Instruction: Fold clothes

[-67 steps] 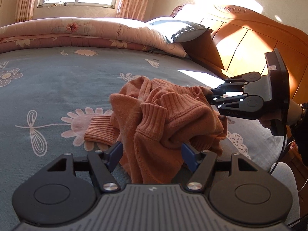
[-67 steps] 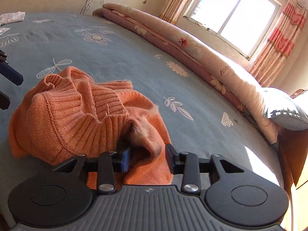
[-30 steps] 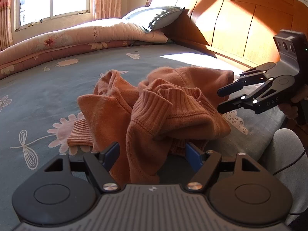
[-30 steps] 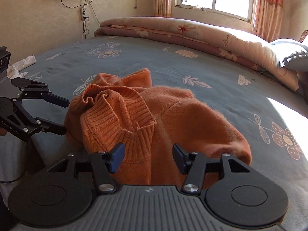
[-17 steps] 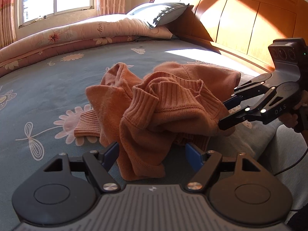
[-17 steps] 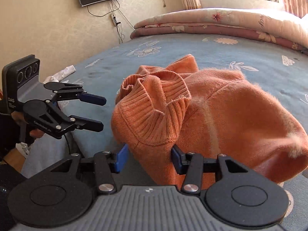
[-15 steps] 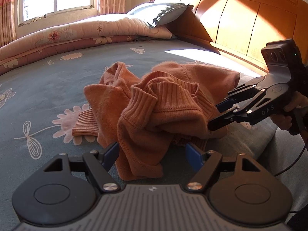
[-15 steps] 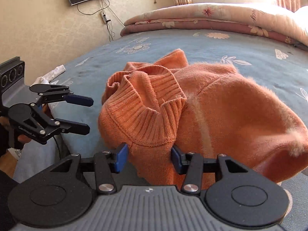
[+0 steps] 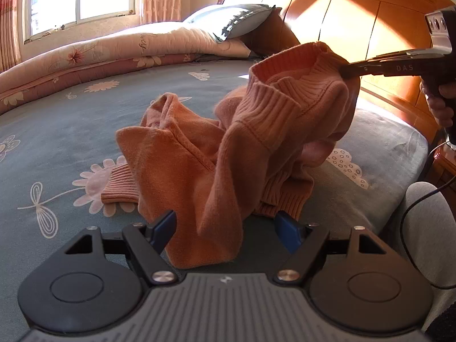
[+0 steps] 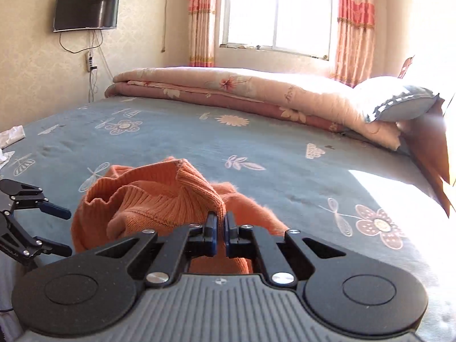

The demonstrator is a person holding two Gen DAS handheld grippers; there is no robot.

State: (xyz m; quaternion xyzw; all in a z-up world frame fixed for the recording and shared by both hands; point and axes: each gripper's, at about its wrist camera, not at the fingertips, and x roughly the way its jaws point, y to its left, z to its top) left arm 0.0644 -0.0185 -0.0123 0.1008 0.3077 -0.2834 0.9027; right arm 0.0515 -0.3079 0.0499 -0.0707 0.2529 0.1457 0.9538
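Observation:
An orange knit sweater [image 9: 228, 142] lies crumpled on the blue flowered bed sheet [image 9: 57, 119], one ribbed edge raised off the bed. My right gripper [image 10: 220, 229] is shut on that ribbed edge of the sweater [image 10: 159, 199]; from the left wrist view the right gripper [image 9: 346, 69] pinches the fabric at upper right, a hand on its handle. My left gripper [image 9: 228, 225] is open near the bed's edge, with a hanging fold of the sweater between its blue fingertips but untouched. In the right wrist view the left gripper [image 10: 57, 229] stands open at the far left.
A rolled pink floral quilt [image 10: 242, 88] and a grey pillow [image 10: 399, 105] lie along the far side of the bed. The wooden headboard [image 9: 356, 28] rises on the right. White cloth [image 10: 11, 136] lies at the bed's left edge. A cable [image 9: 413, 213] hangs at right.
My right gripper closed on the sweater's ribbed edge and lifted it up off the bed. The left gripper stayed open in about the same place.

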